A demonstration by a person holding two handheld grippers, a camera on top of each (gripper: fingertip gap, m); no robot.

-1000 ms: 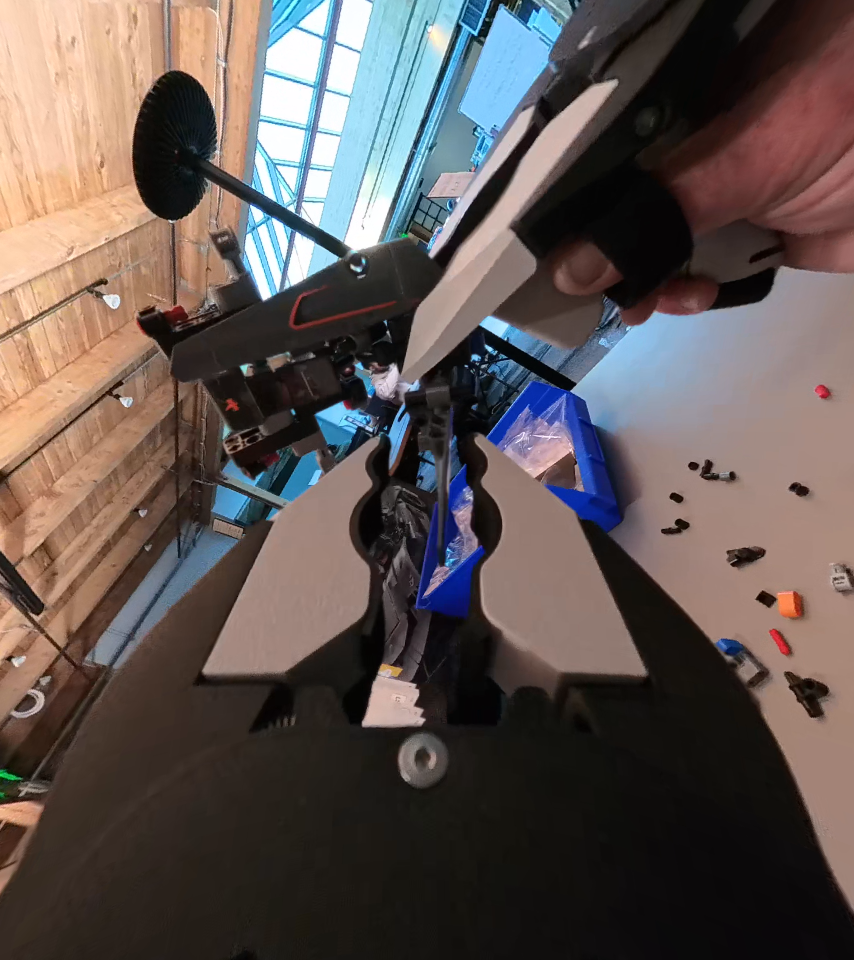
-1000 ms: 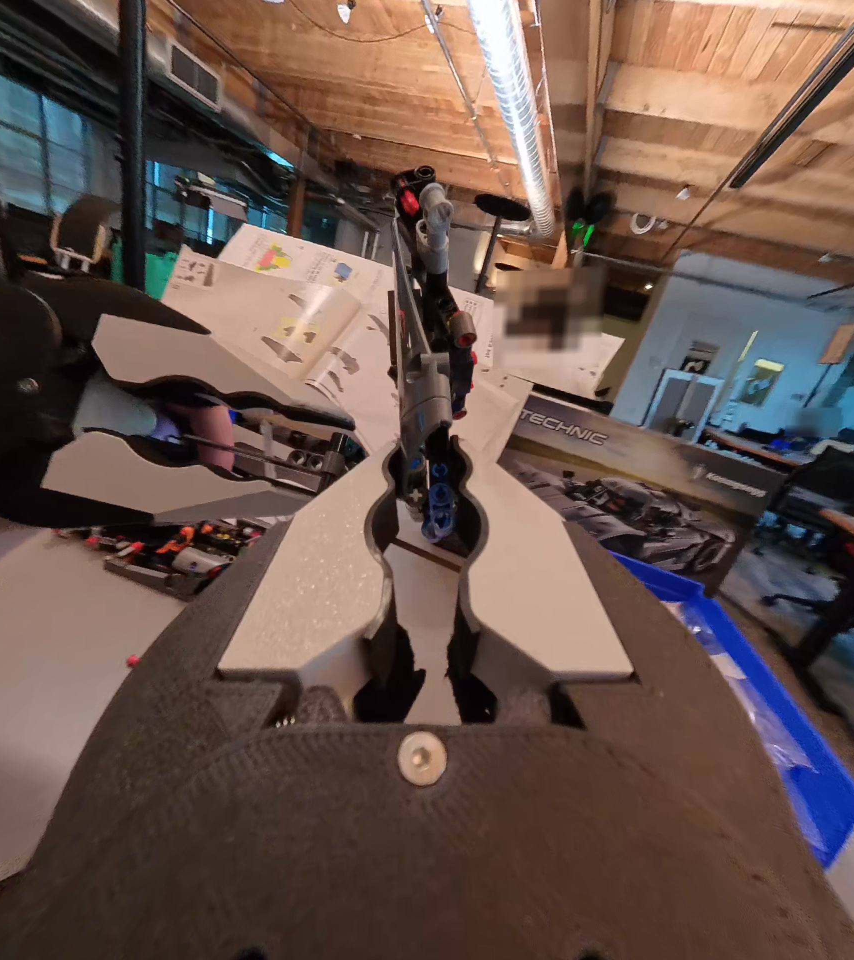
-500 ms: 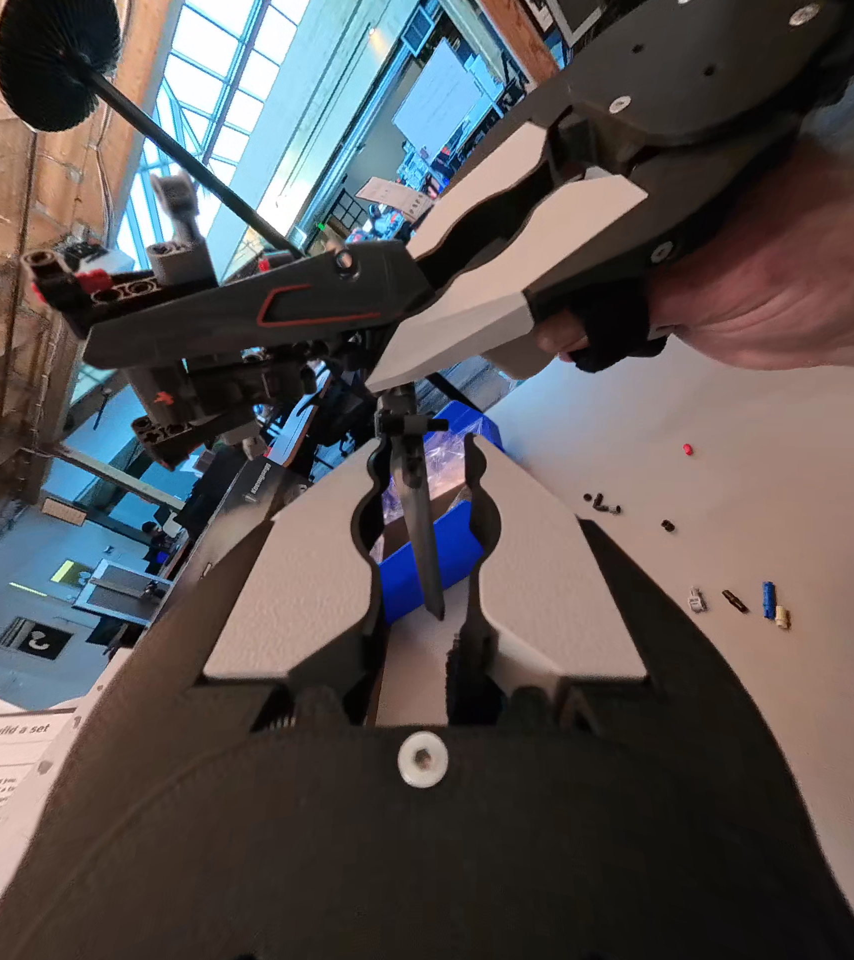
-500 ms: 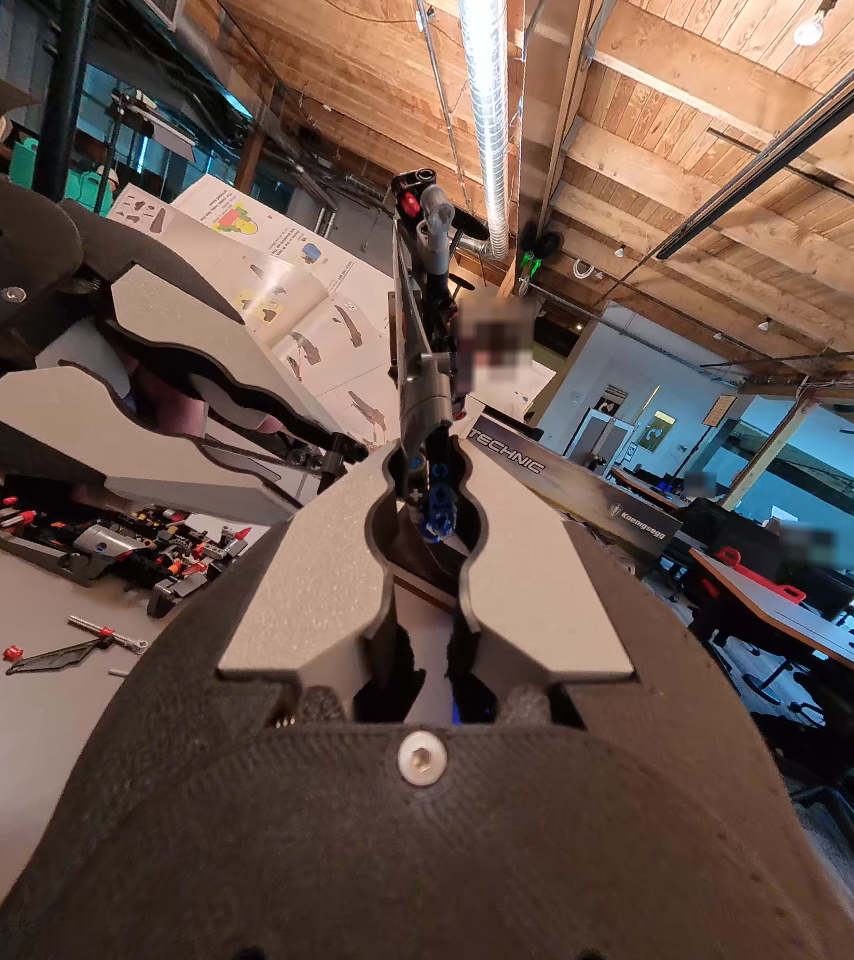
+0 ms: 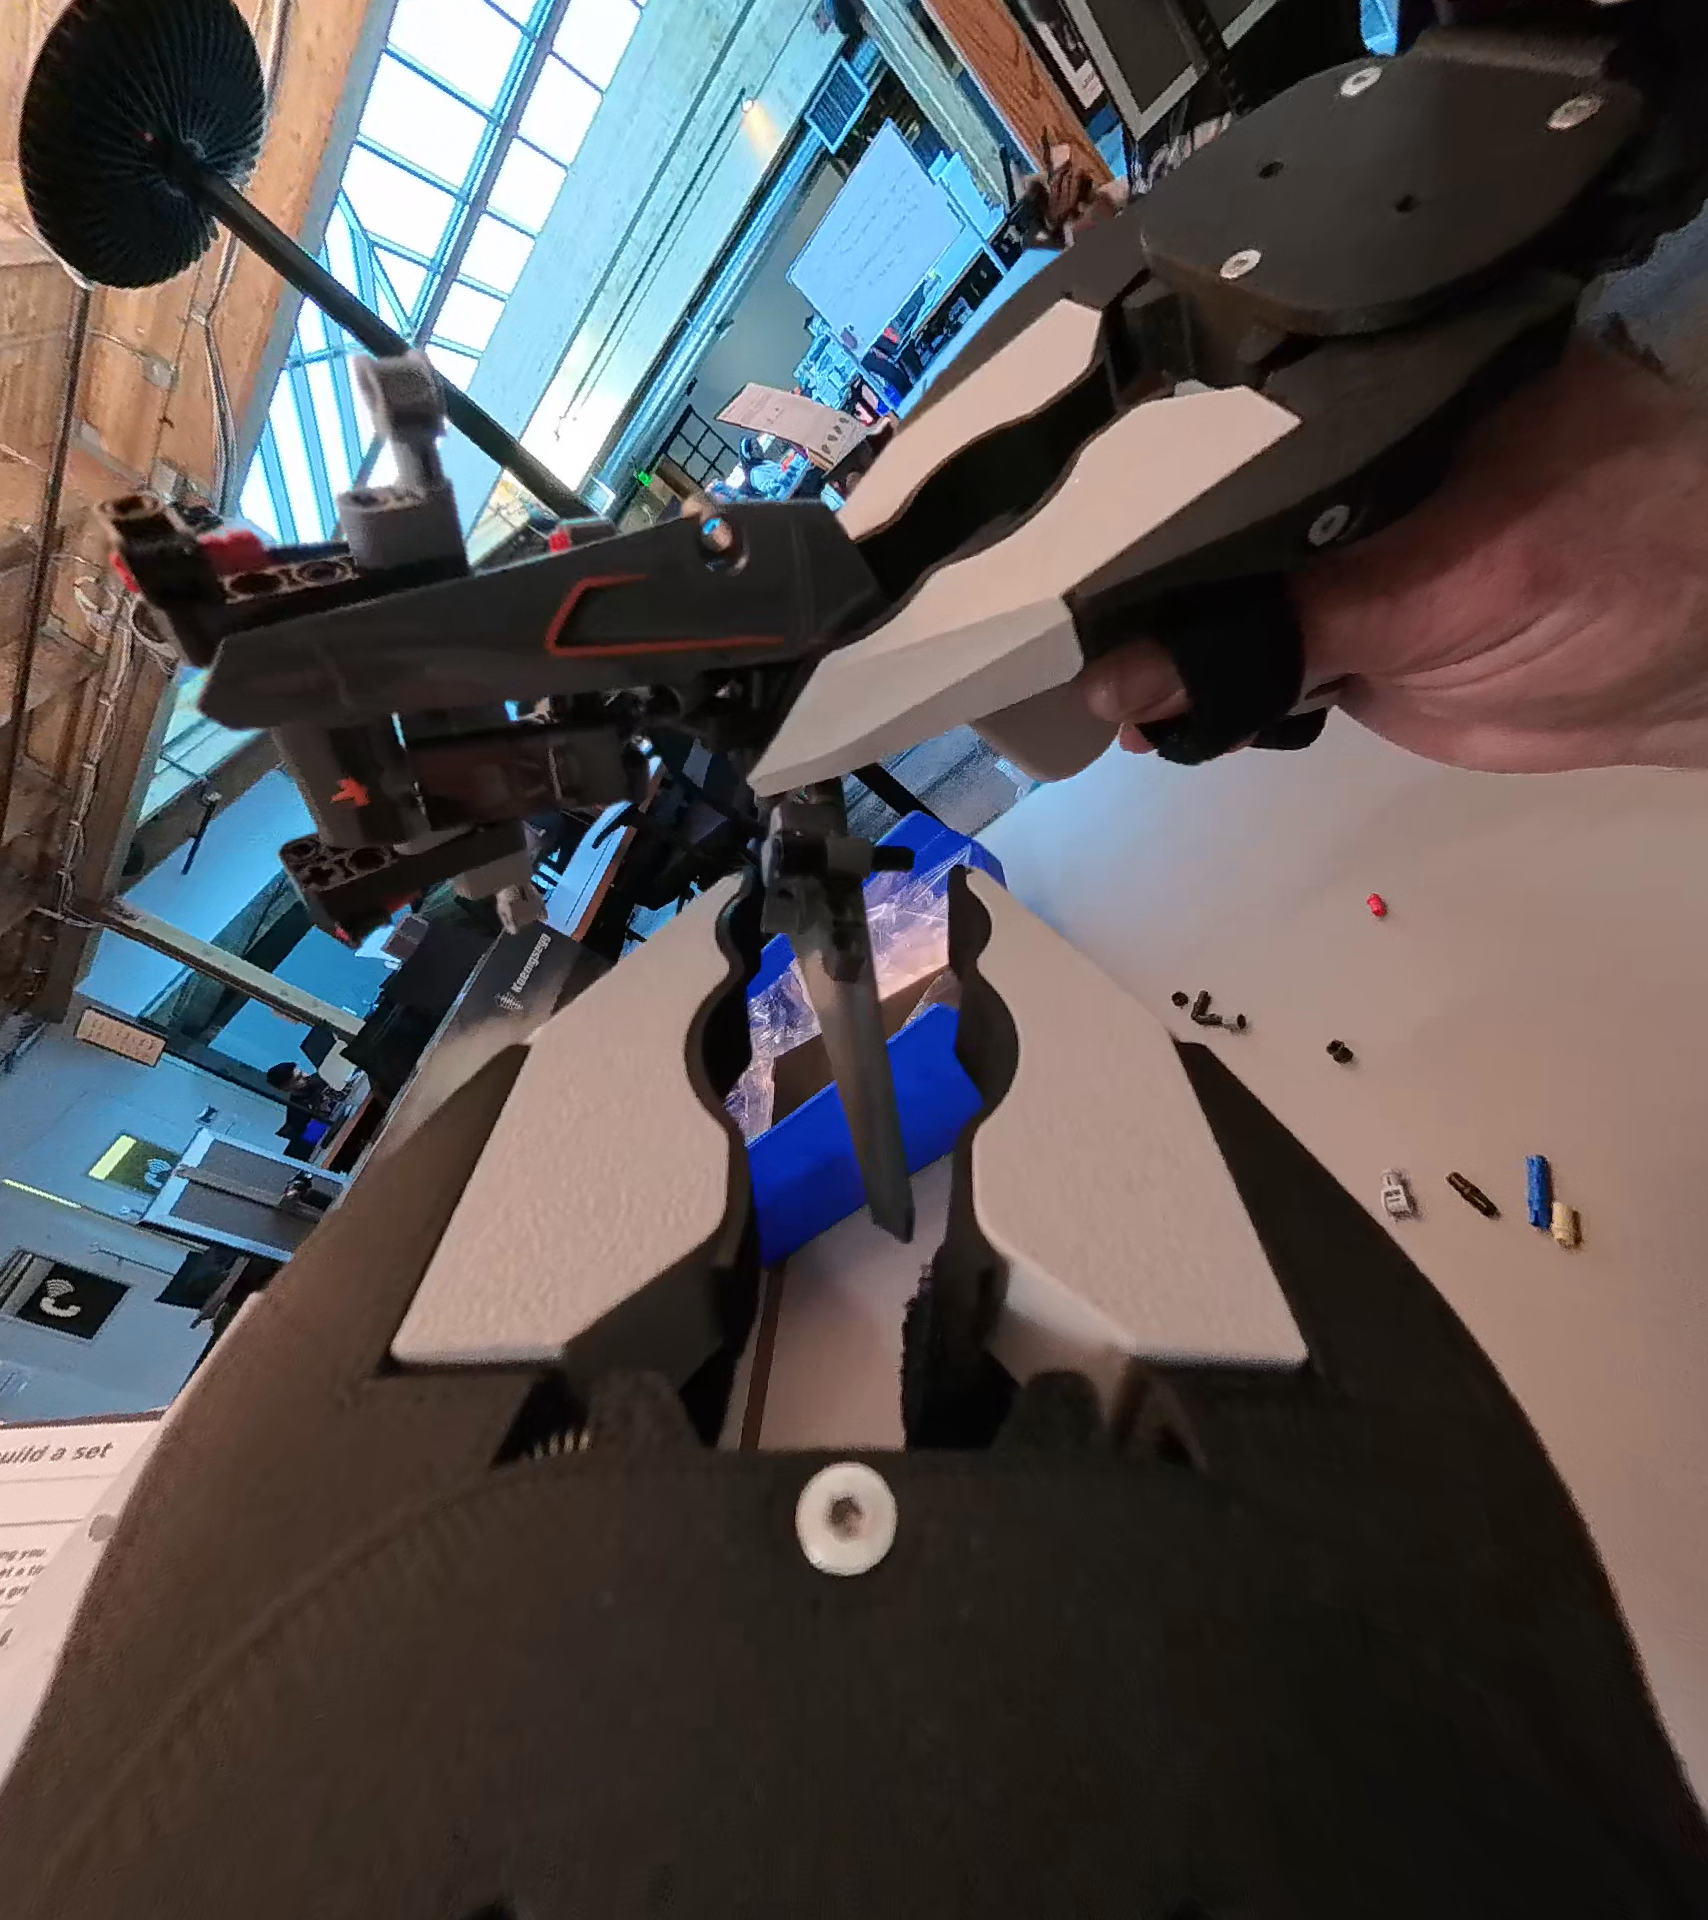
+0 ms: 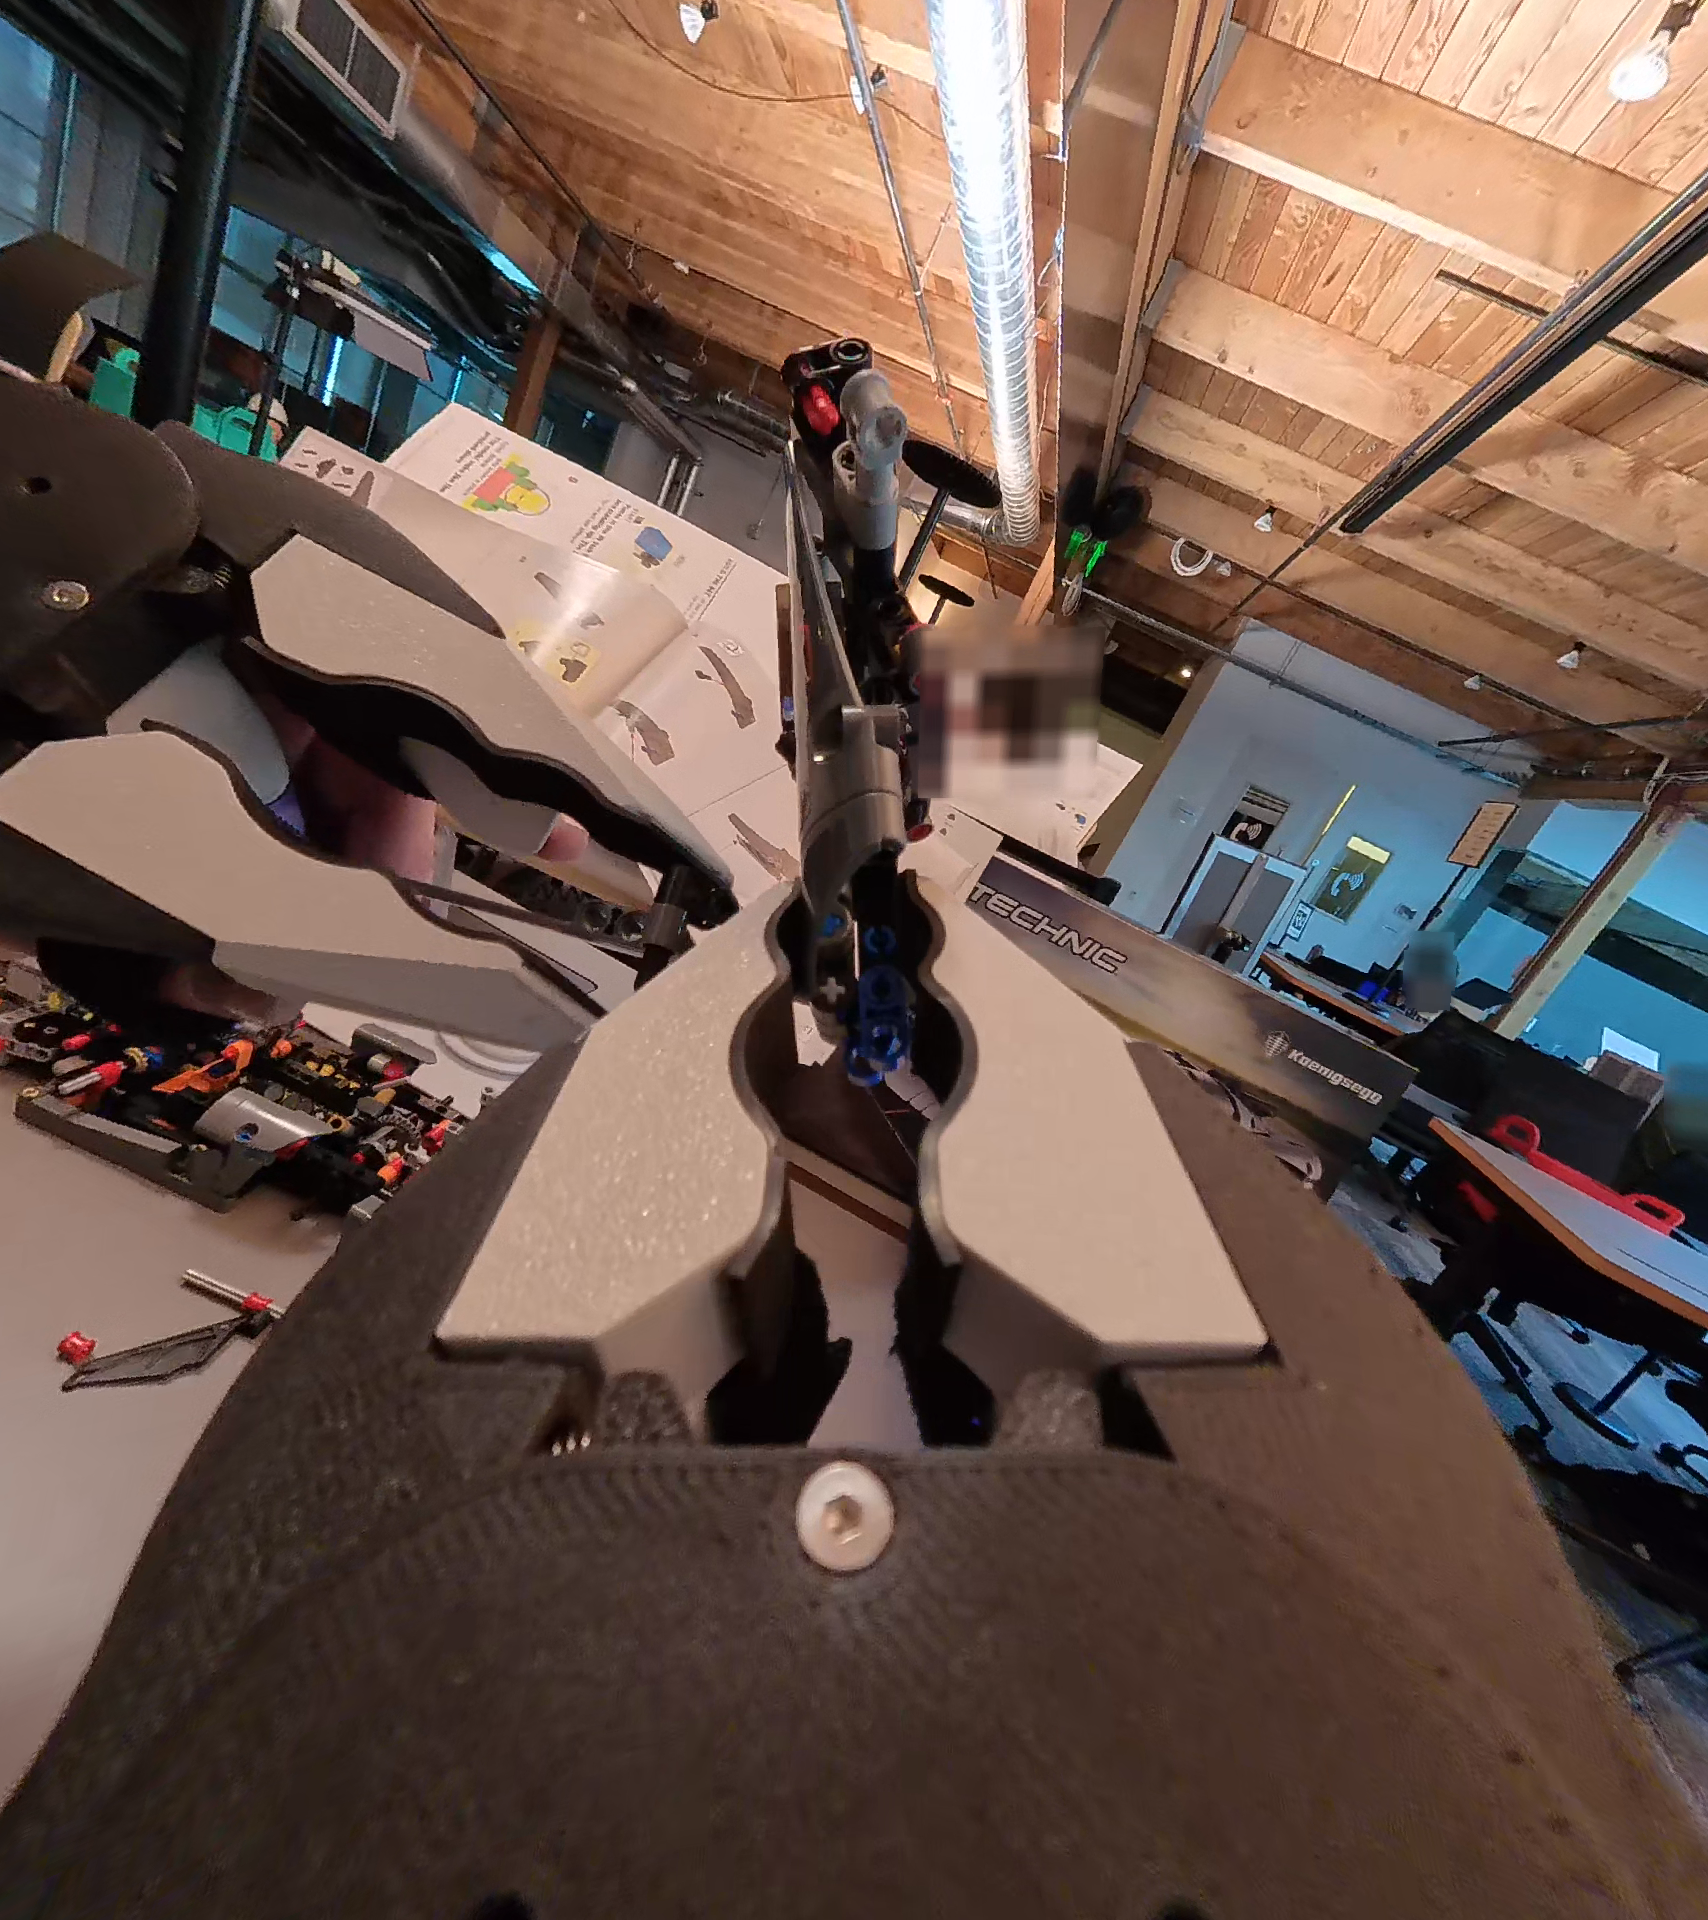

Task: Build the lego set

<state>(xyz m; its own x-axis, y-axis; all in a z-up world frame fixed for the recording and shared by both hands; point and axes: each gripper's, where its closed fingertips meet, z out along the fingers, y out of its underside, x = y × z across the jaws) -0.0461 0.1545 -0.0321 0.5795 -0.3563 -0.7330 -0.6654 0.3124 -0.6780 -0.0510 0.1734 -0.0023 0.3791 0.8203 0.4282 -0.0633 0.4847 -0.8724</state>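
Dark grey panel (image 5: 559,634) with a red outline stripe (blue bin (image 5: 855,1153) behind).

Bin (image 5: 855,1143) on table (image 5: 1452,935) behind left gripper (image 5: 845,894), loose pieces (image 5: 1473,1195) to its right

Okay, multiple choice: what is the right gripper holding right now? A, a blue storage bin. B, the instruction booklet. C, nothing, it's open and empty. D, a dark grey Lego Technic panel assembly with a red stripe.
D: in the left wrist view the right gripper is closed on the end of the dark grey panel assembly, held up in the air above the grey table.
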